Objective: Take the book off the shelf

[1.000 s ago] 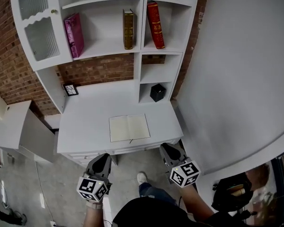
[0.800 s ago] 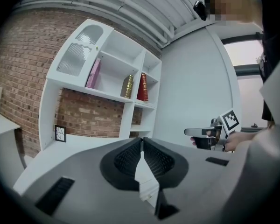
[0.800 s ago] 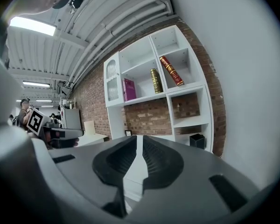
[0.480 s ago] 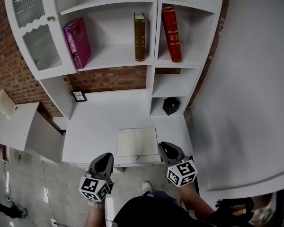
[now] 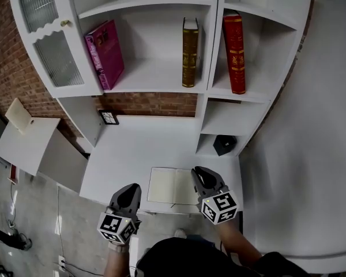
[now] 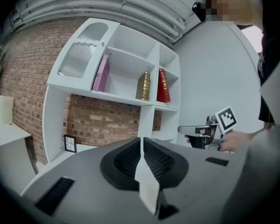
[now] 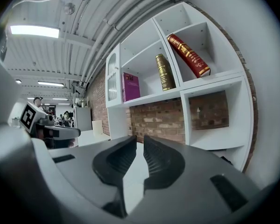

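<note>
Pink book at 11 o'clock, leaning on shelf. L gripper at 7, jaws together, empty. Brown book at 12, upright. R gripper at 5, jaws together, empty, by open notebook. Red book at 1, nxt compartment.

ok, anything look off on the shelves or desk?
Mostly tidy. The red book leans in its narrow compartment, and the pink book tilts too; only the brown book stands straight. A notebook lies open on the desk. Nothing spilled or damaged.
</note>
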Motion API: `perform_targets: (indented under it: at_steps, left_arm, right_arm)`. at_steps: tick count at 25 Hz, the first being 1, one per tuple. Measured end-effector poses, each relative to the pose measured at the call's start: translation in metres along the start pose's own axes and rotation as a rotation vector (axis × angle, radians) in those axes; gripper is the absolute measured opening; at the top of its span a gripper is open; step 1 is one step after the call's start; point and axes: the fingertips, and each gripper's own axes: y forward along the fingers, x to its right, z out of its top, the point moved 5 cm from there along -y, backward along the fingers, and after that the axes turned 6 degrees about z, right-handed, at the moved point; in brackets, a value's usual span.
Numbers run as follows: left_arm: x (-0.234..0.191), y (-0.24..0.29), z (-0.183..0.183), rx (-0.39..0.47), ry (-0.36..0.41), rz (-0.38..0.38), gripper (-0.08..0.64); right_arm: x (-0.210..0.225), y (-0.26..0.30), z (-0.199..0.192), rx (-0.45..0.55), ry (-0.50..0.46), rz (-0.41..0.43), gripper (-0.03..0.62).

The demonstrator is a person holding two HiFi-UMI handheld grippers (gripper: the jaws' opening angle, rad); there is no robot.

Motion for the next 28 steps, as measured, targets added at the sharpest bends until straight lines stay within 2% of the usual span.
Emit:
perform_targets:
  at_steps: [9, 16, 22, 28]
  left_arm:
    - [-0.002, 0.020, 0.007, 0.011, 0.033, 0.062, 0.011]
    - [-0.023, 0.025, 0.015, 0.027, 0.025, 0.094, 0.011]
    - [-0.052, 0.036, 0.022, 0.028, 0.012, 0.086, 0.011]
    - [-0.085, 0.050, 0.033, 0.042, 0.018, 0.058, 0.011]
  right_arm:
    - [0.025, 0.054, 0.038, 0.053, -0.044, 0.030, 0.044]
    - [0.031, 0.089, 0.064, 0.081, -0.082, -0.001, 0.061]
    - [0.031, 0.122, 0.092, 0.109, -0.120, -0.026, 0.081]
    - [0.040, 0.152, 0.119, 0.130, -0.156, -0.105, 0.097]
